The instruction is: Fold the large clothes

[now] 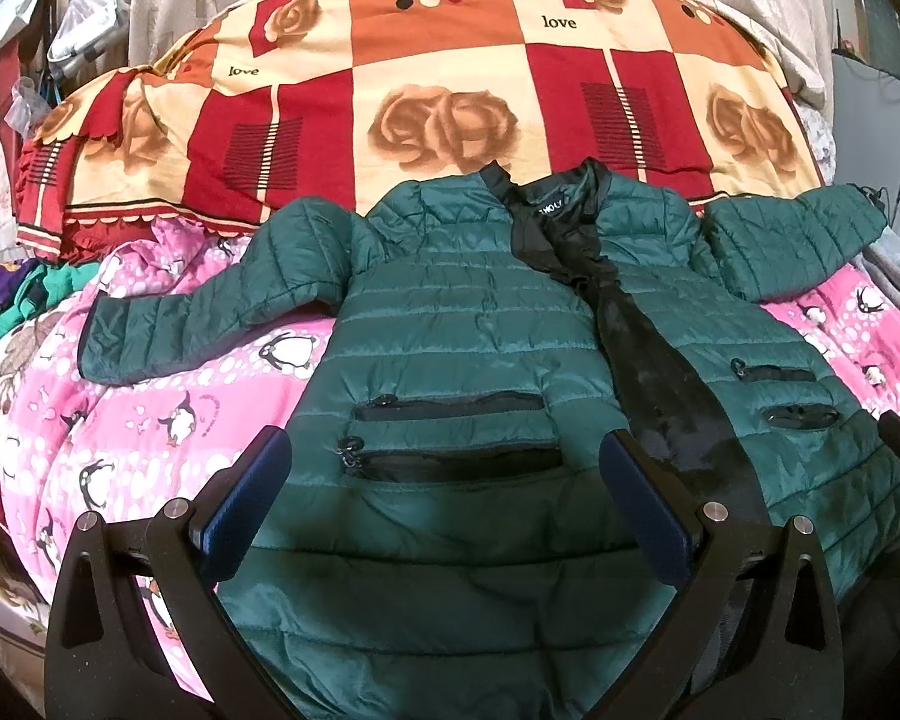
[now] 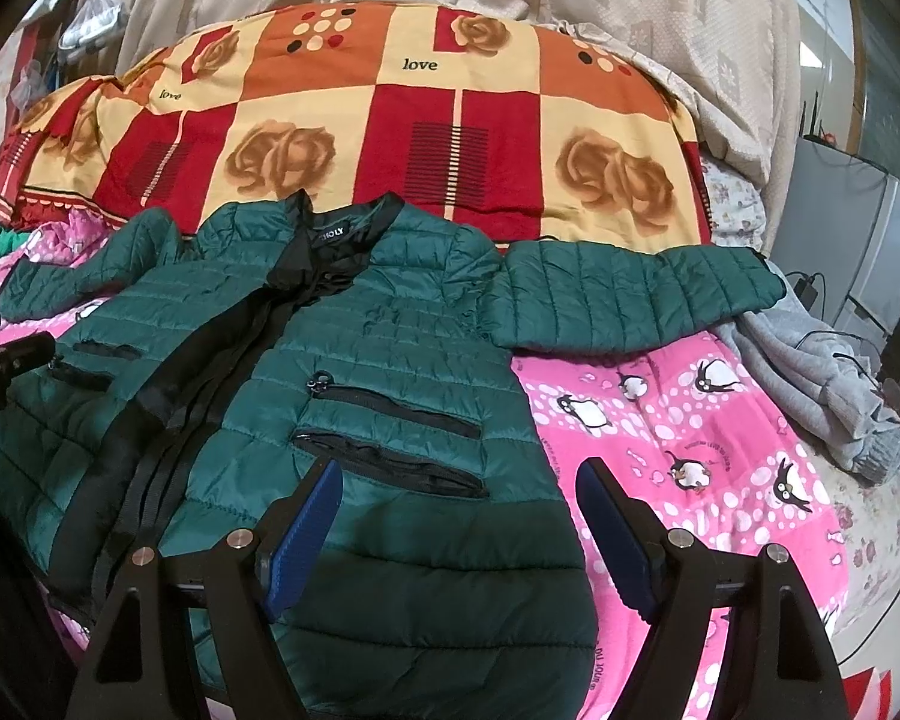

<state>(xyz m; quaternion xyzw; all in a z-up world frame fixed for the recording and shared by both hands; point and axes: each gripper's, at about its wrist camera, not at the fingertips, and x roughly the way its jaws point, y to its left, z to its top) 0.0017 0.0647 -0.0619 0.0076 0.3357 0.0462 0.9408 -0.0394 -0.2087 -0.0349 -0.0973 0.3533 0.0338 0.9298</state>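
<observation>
Bedding fills both views as we look forward along our two grippers: a pink penguin-print quilt (image 1: 150, 396) covers the lower half of each frame, and a red, orange and cream rose-patterned blanket (image 1: 438, 78) is heaped across the upper middle. On the quilt, at the centre of both frames, lies the green quilted jacket (image 1: 450, 324), front up and unzipped, its black lining showing down the opening, collar toward the blanket and hem toward us. Its sleeves are spread outward, one reaching to the left edge of the left wrist view, the other sleeve (image 2: 630, 294) stretching to the right of the right wrist view. A grey sweatshirt (image 2: 822, 384) sits bunched at the right edge there. Our left gripper (image 1: 444, 480) appears at the bottom of its frame over the jacket's zipped pockets, jaws spread wide and holding nothing. Our right gripper (image 2: 459, 510) is likewise at the bottom of its frame, above the jacket's hem edge, jaws spread and empty.
</observation>
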